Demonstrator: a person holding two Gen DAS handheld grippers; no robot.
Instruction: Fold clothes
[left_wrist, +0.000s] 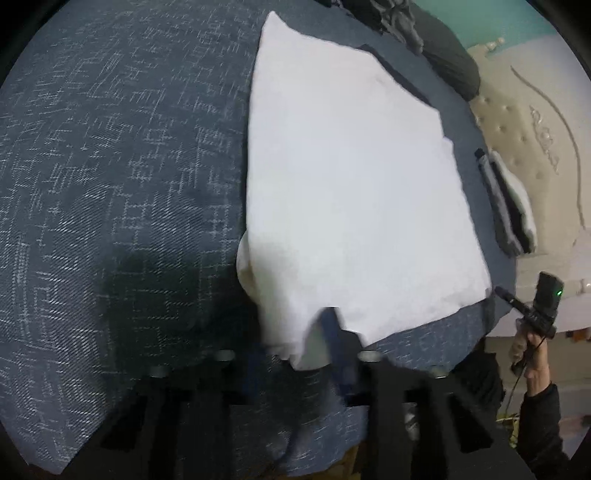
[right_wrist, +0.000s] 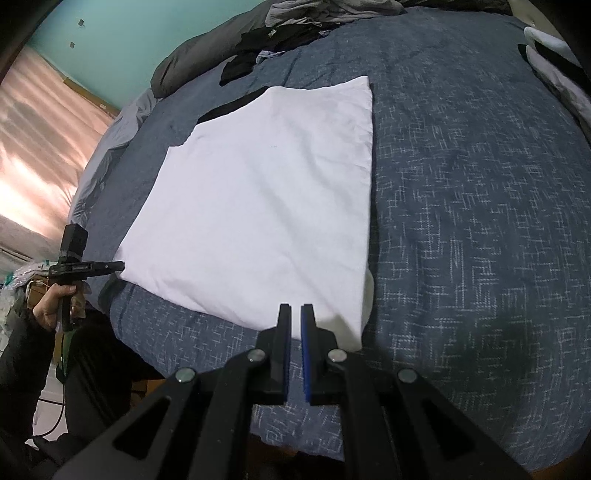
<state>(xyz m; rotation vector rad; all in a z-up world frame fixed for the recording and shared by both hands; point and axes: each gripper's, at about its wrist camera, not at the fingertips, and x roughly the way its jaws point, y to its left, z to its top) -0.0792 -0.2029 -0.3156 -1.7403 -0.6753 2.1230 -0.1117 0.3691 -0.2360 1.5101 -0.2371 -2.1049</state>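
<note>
A: Where's the cloth (right_wrist: 258, 192)?

B: Flat on the bed (right_wrist: 461, 184), white, folded to a rough square. A dark pile (right_wrist: 258, 48) lies beyond it.

A: Right gripper (right_wrist: 295, 306)?

B: Over the near edge, fingers all but pressed together. There's a thin slit with nothing in it.

A: Left gripper (left_wrist: 295, 339)?

B: At a near corner of the cloth (left_wrist: 351, 184), and the corner curls up between its fingers. It's too blurred to tell if it's clamped. From the right wrist, its tip (right_wrist: 120, 264) touches that corner
</note>
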